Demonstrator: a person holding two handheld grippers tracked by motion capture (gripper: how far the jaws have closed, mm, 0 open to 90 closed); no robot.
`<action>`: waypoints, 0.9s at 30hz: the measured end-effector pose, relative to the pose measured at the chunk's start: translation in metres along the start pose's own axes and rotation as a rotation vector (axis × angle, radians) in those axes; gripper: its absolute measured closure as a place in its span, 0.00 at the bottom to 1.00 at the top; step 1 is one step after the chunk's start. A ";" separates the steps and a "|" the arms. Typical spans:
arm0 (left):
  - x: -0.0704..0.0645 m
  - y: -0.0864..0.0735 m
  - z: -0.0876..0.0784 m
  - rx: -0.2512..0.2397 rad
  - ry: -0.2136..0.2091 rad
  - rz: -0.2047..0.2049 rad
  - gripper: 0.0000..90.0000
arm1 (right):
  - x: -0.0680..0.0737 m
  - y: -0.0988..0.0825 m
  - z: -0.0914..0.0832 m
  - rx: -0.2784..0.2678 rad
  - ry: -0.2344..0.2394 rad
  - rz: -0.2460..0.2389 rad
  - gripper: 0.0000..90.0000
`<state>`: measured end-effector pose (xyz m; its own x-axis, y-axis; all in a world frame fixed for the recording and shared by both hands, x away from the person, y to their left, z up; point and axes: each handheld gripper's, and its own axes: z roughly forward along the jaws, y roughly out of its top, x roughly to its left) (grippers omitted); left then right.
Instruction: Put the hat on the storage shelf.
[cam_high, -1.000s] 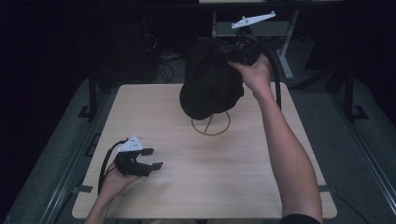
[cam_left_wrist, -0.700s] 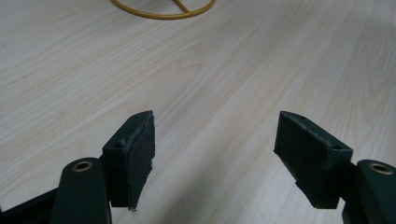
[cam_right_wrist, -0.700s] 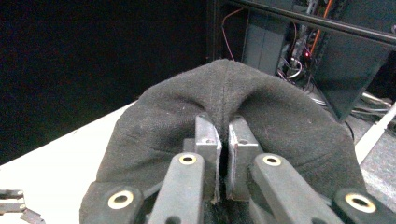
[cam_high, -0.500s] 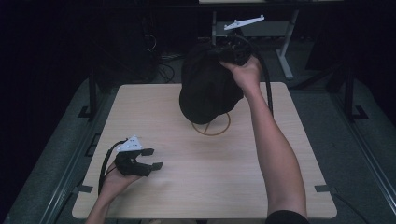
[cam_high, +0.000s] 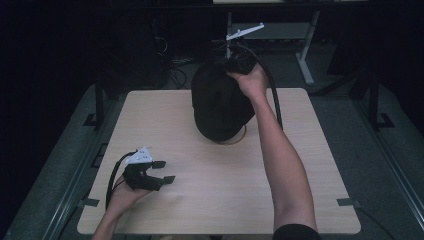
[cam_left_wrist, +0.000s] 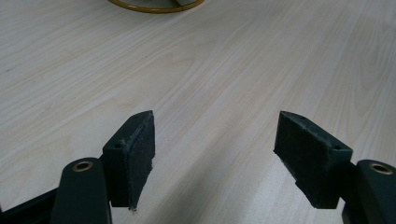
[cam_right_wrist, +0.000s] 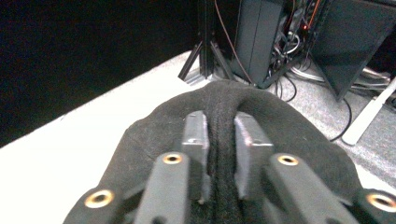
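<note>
Bench: pale wood-grain laminate, flat, smooth, filling mid-frame. Black knit beanie, soft and fuzzy, domed, sits at upper centre of the high view over a stand with a brass-coloured ring base. Right gripper has a ridge of beanie fabric between its jaws, which have just been easing apart. Best to let go fully, then lift straight off so the knit stays seated. Left gripper, lower left, jaws released, empty.
</note>
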<state>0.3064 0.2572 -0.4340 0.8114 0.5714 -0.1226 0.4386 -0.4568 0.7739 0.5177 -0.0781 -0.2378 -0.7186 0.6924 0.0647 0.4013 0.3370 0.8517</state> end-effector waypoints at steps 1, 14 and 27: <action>0.000 0.000 0.000 0.002 -0.001 -0.001 0.32 | 0.001 0.000 0.002 0.010 0.004 -0.003 0.79; -0.002 -0.001 0.003 0.010 -0.018 -0.001 0.31 | 0.007 -0.006 0.004 0.040 0.007 -0.024 0.54; -0.002 -0.001 0.003 0.010 -0.022 -0.004 0.31 | 0.010 -0.011 -0.008 0.006 0.003 -0.027 0.48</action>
<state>0.3056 0.2545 -0.4367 0.8177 0.5585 -0.1394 0.4457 -0.4610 0.7673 0.5016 -0.0800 -0.2424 -0.7311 0.6809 0.0433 0.3850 0.3594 0.8501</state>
